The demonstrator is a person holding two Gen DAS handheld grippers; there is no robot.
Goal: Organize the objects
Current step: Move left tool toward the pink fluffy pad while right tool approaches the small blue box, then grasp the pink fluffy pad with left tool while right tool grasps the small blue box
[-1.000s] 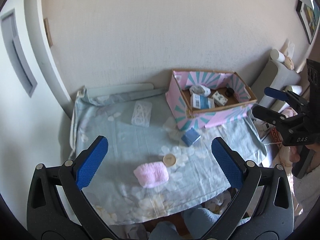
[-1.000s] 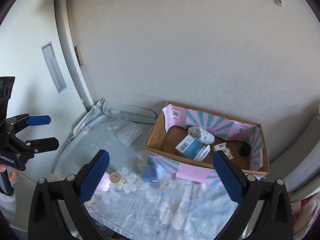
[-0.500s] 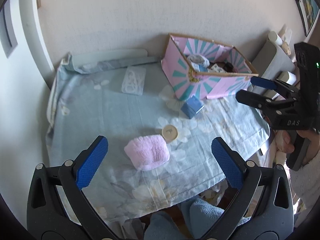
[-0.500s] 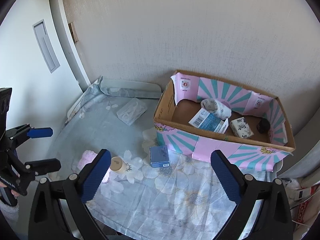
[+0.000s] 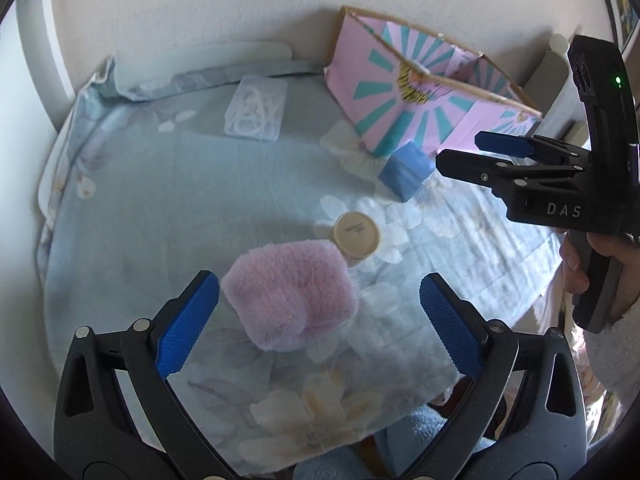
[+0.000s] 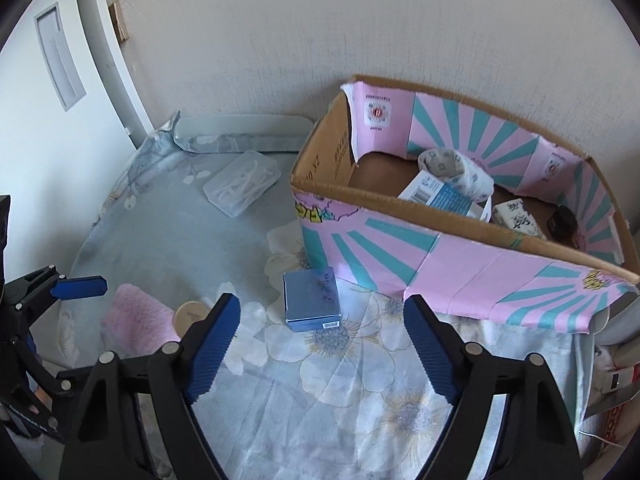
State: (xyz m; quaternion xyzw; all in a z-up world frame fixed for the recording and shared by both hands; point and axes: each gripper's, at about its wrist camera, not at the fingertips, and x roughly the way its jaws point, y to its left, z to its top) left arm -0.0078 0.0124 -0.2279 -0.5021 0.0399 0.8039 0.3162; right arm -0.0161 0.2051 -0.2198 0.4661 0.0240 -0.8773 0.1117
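Note:
A fluffy pink cloth (image 5: 290,292) lies on the flowered table cover, just ahead of my open, empty left gripper (image 5: 316,320). A small round beige jar (image 5: 356,234) stands touching its far right side. A small blue box (image 6: 312,299) lies just ahead of my open, empty right gripper (image 6: 320,340); it also shows in the left wrist view (image 5: 405,174). A clear plastic case (image 6: 242,182) lies at the back left. The pink and teal cardboard box (image 6: 460,264) at the back right holds a rolled sock, cartons and a dark item.
The table (image 5: 160,200) is covered with a pale blue flowered cloth and stands against a white wall. A grey tray edge (image 6: 240,126) lies along the back. Clutter and a cushion show beyond the right edge.
Both grippers have come down and closer to the table. The pink cloth now lies just before the left fingers, the blue box just before the right fingers. Both stay open.

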